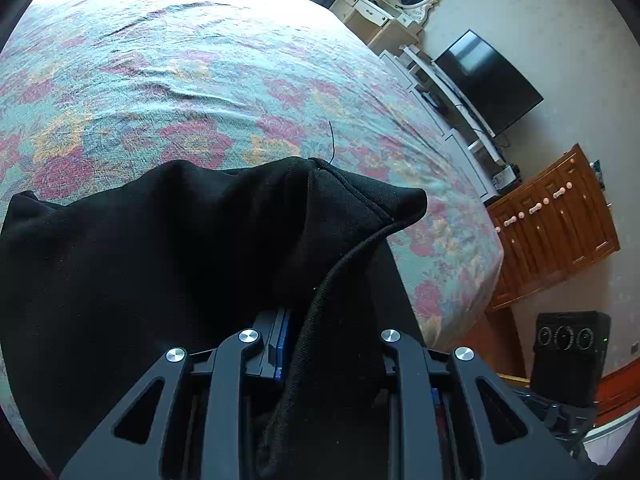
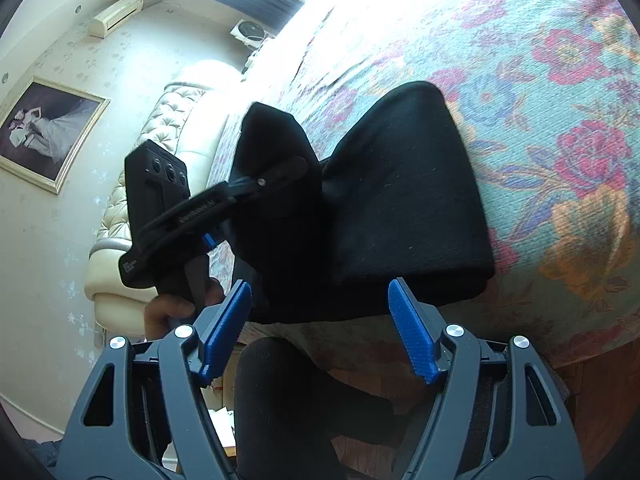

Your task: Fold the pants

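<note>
Left gripper (image 1: 320, 344): clamped on black pants (image 1: 168, 248) | right gripper (image 2: 320, 320): jaws apart, empty, folded bundle just ahead on bed (image 2: 560, 80).

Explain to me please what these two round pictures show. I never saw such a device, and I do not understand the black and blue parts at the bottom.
These are two hand-held grippers, each carrying a fisheye camera looking along its fingers. In the left camera's picture, the left gripper is shut on the black pants. In the right camera's picture, the right gripper is open, its blue pads apart. The pants lie partly folded on a bed with a flowered bedspread.
</note>
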A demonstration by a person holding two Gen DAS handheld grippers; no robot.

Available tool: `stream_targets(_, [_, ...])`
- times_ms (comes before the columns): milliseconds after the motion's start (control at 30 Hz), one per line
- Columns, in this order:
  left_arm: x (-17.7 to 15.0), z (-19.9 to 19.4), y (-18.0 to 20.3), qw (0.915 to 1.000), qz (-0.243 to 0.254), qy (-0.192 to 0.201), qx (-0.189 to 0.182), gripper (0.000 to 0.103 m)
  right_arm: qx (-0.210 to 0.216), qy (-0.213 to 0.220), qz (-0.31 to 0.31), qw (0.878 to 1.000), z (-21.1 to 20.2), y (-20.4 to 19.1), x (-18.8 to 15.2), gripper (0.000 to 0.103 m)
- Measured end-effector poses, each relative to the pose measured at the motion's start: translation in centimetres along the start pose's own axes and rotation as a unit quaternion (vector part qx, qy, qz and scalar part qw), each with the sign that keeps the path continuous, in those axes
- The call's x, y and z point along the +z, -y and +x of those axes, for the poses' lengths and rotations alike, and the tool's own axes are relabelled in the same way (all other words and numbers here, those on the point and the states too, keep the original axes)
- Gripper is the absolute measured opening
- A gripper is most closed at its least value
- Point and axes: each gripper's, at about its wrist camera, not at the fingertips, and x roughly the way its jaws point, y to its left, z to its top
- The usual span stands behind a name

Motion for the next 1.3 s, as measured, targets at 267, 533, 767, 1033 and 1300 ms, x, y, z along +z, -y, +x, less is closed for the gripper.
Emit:
stream_targets(267, [0.4,-1.0,5.6,0.9975,0.046,0.042,-0.035,0.079,0.007,0.039,0.028,0.999,-2.0,1.5,0.8,0.077])
stream_targets(533, [-1.0,-7.3,2.3,0.9955,0.029,0.090,0.003,0.081,-0.015,0.021,-0.005,1.000,-1.1,0.7,2.2,0.078])
stream_targets(767, [-5.1,-13.0,-7.1,0.9872,-0.065,0.121,0.081,0.081,-0.027,0.016,-0.080,0.996,1.7,-2.6,4.8,0.078])
stream_targets(1033, [-7.5,-12.9,-12.9,0.9806,-0.138,0.115,0.078,0.081,-0.031,-0.026,-0.057,0.998,7.2,-0.3,8.5,0.060])
stream_targets(1300, [-7.5,-11.8,-12.8,0.9837,-0.135,0.102,0.061,0.081,-0.002,-0.039,-0.065,0.997,9.3,-0.5,10.2,0.058])
